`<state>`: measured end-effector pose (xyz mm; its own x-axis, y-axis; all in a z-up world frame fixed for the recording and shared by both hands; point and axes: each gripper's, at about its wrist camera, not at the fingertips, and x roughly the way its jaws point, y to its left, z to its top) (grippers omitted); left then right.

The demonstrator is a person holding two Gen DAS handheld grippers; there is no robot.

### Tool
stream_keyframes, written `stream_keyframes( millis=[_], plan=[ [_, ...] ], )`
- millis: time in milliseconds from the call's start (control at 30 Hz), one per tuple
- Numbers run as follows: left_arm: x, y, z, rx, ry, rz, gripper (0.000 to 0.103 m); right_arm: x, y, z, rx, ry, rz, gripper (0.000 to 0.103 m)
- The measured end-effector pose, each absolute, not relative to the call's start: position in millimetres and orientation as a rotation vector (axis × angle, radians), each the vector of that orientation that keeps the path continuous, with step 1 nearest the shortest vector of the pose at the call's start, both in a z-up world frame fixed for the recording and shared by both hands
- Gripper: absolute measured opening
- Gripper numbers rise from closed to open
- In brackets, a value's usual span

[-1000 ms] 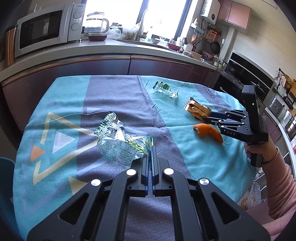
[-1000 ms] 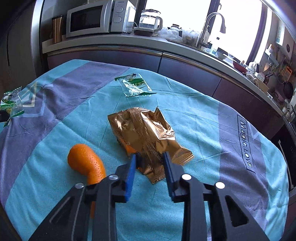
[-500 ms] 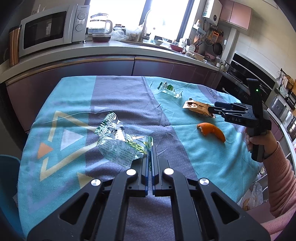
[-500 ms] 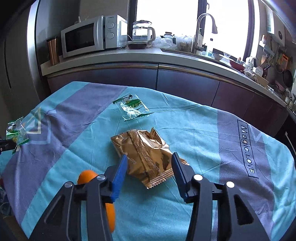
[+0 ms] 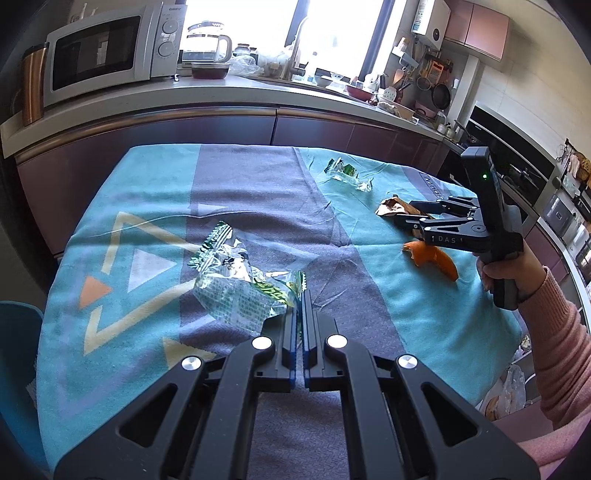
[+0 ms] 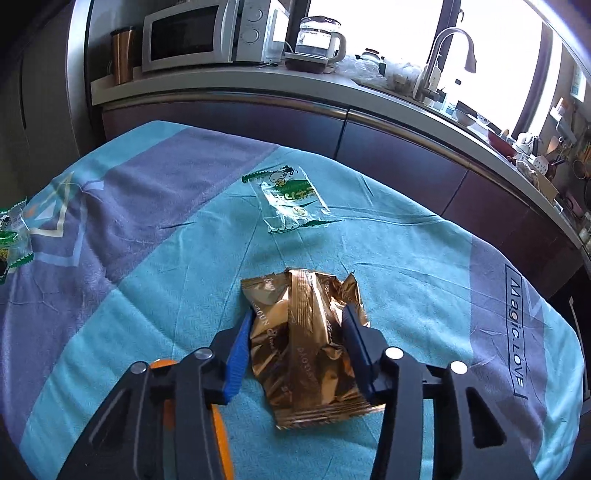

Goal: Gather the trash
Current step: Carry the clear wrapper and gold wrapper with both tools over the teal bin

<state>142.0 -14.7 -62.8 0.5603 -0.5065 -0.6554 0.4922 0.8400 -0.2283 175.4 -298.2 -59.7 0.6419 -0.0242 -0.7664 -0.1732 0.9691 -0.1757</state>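
My left gripper (image 5: 299, 295) is shut on a corner of a crumpled clear-and-green wrapper (image 5: 229, 284), which rests on the tablecloth (image 5: 258, 199). That wrapper also shows at the left edge of the right wrist view (image 6: 9, 236). My right gripper (image 6: 299, 312) straddles a gold foil wrapper (image 6: 306, 343) lying flat; its jaws are closing, one pad on each side of the foil. An orange peel (image 5: 432, 258) lies just beside the right gripper (image 5: 406, 213). A second green-printed wrapper (image 6: 288, 199) lies farther back.
The teal and purple cloth covers the whole table. Behind it runs a kitchen counter with a microwave (image 5: 107, 55) and a glass kettle (image 6: 319, 35). A blue chair (image 5: 14, 332) stands at the left edge, and a plastic bag (image 5: 513, 387) hangs below the right edge.
My right gripper let go of the gold wrapper's corner, opened wide, and moved forward so the foil now lies deep between its fingers. The left gripper and its wrapper stayed put.
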Motion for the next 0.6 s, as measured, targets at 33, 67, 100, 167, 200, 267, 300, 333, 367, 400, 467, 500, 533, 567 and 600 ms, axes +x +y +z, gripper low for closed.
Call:
stream_keyframes(
  millis=[33,67,100,167,200,267,300,333,367,400,467,500,533,567,600],
  plan=[
    [141.5,-13.7,-62.5,-0.02,0.778,-0.589,0.003,173.6,-299.1,-57.4,-0.232,0.863,0.087,0.035],
    [141.0,-12.9,-62.0,-0.02,0.777,-0.59,0.003,171.9,-300.2,-55.4,-0.225,0.858,0.088,0.033],
    [140.3,-12.1,-61.3,-0.019,0.773,-0.59,0.003,169.7,-300.5,-53.4,-0.221,0.851,0.088,0.031],
    [140.0,-10.2,-60.3,-0.018,0.769,-0.589,0.003,166.4,-300.4,-50.2,-0.209,0.842,0.092,0.03],
    [139.4,-8.5,-59.5,-0.019,0.766,-0.587,0.003,164.6,-300.1,-48.3,-0.2,0.835,0.095,0.03],
    [138.7,-4.8,-58.3,-0.022,0.761,-0.584,0.003,160.2,-297.4,-42.7,-0.191,0.815,0.095,0.03],
    [137.6,-2.4,-57.4,-0.021,0.758,-0.581,0.003,157.1,-295.4,-38.7,-0.183,0.802,0.103,0.03],
    [136.4,-0.2,-56.5,-0.021,0.755,-0.578,0.003,153.9,-292.8,-34.4,-0.176,0.788,0.112,0.03],
    [136.3,1.7,-55.6,-0.02,0.752,-0.575,0.003,150.9,-288.7,-29.5,-0.174,0.773,0.122,0.03],
    [134.9,4.7,-54.4,-0.019,0.748,-0.572,0.003,146.4,-283.5,-24.3,-0.173,0.755,0.135,0.03],
    [132.2,10.6,-51.8,-0.015,0.738,-0.565,0.003,138.2,-271.4,-14.6,-0.174,0.723,0.166,0.03],
    [130.7,14.1,-50.4,-0.014,0.733,-0.558,0.003,134.3,-264.0,-10.4,-0.176,0.708,0.184,0.03],
    [128.8,17.8,-49.0,-0.014,0.728,-0.555,0.003,129.9,-256.5,-6.8,-0.176,0.696,0.204,0.03],
    [127.3,21.4,-47.8,-0.015,0.724,-0.552,0.003,126.7,-248.3,-4.2,-0.176,0.688,0.229,0.03],
    [124.7,25.5,-46.2,-0.015,0.719,-0.547,0.003,124.2,-239.7,-2.0,-0.176,0.681,0.252,0.03]
  ],
)
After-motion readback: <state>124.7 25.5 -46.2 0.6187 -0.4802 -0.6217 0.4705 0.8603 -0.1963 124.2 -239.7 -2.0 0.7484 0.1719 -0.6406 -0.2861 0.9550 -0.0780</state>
